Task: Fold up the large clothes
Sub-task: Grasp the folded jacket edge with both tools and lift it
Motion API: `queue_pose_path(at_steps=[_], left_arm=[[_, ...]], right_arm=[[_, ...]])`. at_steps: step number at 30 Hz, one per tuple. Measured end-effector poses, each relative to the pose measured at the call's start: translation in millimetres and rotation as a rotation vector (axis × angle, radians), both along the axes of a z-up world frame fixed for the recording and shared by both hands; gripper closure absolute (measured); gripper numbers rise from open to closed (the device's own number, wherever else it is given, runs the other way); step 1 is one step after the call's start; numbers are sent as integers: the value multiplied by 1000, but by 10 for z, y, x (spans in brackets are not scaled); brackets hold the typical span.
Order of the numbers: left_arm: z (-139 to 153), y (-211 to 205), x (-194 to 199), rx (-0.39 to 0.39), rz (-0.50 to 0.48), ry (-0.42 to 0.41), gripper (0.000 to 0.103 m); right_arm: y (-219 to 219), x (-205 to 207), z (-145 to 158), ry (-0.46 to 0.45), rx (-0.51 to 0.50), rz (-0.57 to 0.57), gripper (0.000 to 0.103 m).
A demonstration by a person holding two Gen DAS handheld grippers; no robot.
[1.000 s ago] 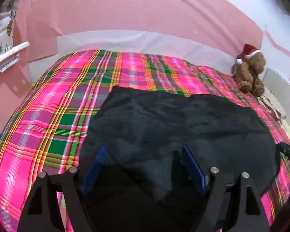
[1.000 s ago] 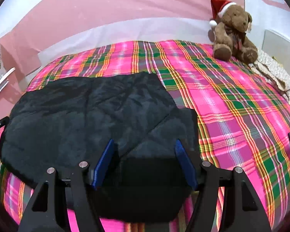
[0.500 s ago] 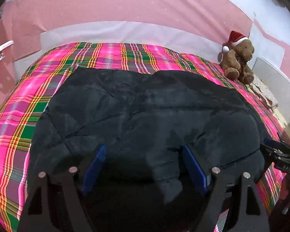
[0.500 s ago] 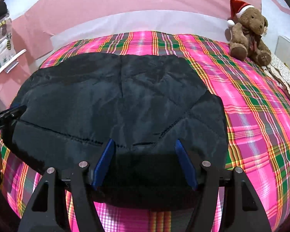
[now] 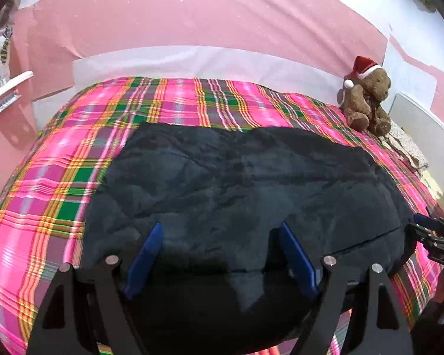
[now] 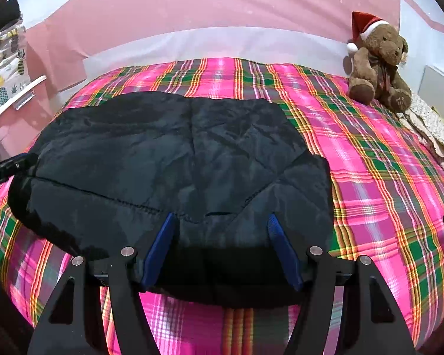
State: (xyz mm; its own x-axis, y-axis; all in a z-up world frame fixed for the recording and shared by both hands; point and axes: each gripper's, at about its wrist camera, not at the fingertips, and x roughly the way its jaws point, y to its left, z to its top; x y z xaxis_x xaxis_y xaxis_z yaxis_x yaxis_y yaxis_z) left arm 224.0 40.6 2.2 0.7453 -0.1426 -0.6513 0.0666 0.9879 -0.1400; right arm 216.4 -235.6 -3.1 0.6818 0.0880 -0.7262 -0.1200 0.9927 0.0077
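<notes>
Bright, even room light; strong fisheye bending, dark vignetted corners, slight softness.

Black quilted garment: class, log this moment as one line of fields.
garment: black quilted garment spread on plaid bedspread | left gripper: open over garment | right gripper: open over garment | fold: not begun

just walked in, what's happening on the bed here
A person holds a gripper in each hand over a dark quilted garment spread on a pink plaid bedspread. The left gripper and right gripper both hang open over the garment's near edge, gripping nothing. A teddy bear in a Santa hat sits at the far corner.
</notes>
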Motion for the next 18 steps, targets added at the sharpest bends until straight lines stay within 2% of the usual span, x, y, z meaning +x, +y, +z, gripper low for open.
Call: queue_pose_path(at_steps=[6,11,18], left_arm=[[0,421,28,5,84,-2,21],[-181,797,129,-16,146,48,21],[-510,1036,282,-115,130,111,20]], right_arm=[[-310,13,-71,15,26,-69,38],[-603,94,-174,34,39,-126,37],[-868,273,-365,87,175,-147,36]])
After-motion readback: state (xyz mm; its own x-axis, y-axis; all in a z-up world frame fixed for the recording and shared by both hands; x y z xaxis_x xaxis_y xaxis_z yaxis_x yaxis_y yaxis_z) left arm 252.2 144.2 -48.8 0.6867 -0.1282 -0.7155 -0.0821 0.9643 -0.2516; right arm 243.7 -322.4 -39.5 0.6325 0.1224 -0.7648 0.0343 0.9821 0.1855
